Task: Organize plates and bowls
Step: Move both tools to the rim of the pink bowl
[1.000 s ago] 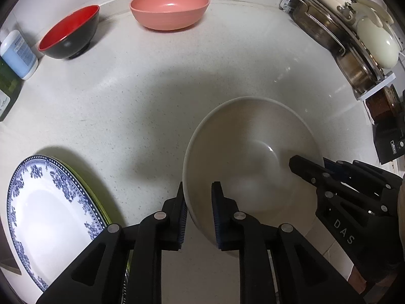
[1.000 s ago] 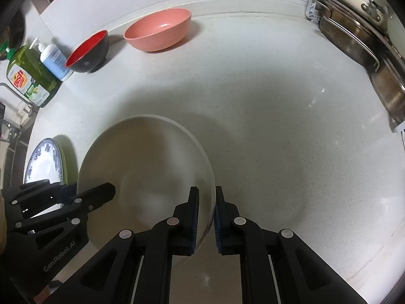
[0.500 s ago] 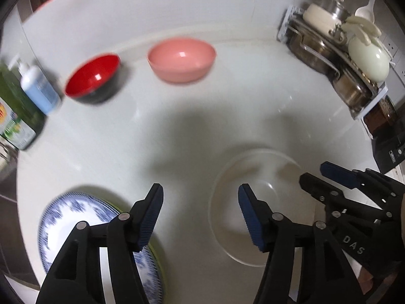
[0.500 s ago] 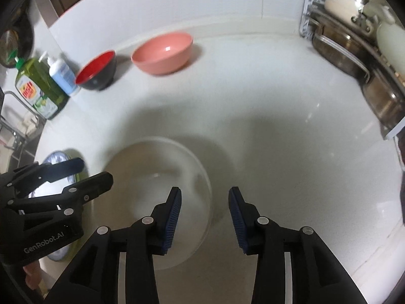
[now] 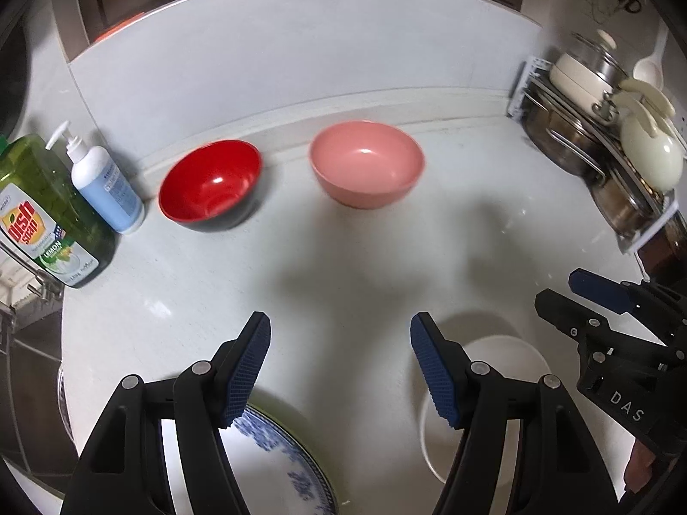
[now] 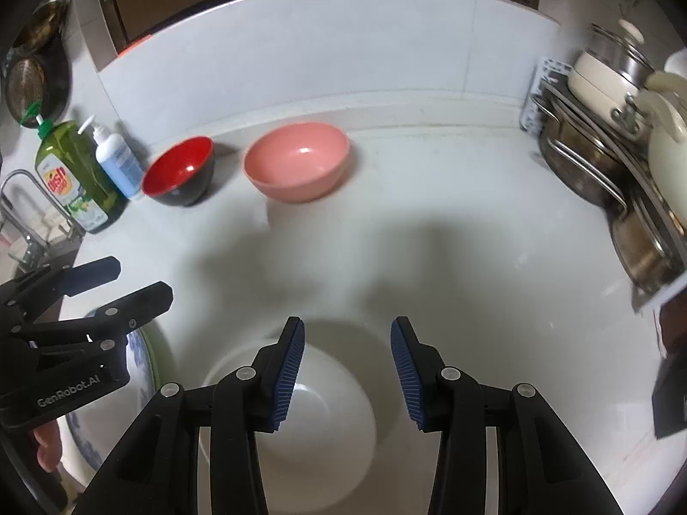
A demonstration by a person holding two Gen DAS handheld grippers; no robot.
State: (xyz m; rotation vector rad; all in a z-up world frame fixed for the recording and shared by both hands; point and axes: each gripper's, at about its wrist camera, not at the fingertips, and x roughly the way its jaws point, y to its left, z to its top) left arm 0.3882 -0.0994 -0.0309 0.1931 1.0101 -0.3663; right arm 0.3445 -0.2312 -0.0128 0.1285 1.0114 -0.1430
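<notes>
Evidently your left gripper (image 5: 339, 365) and right gripper (image 6: 347, 375) were both spread wide, holding nothing. Your white bowl (image 6: 326, 420) sat near the counter's (image 6: 451, 236) front edge.

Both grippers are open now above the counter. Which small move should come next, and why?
Probably move the right gripper forward toward the pink bowl and close on its near rim. Both grippers are open and hold nothing; the white bowl already sits on the counter beside the blue-patterned plate. The pink bowl and the red bowl stand apart at the back wall, the pink one almost straight ahead.
</notes>
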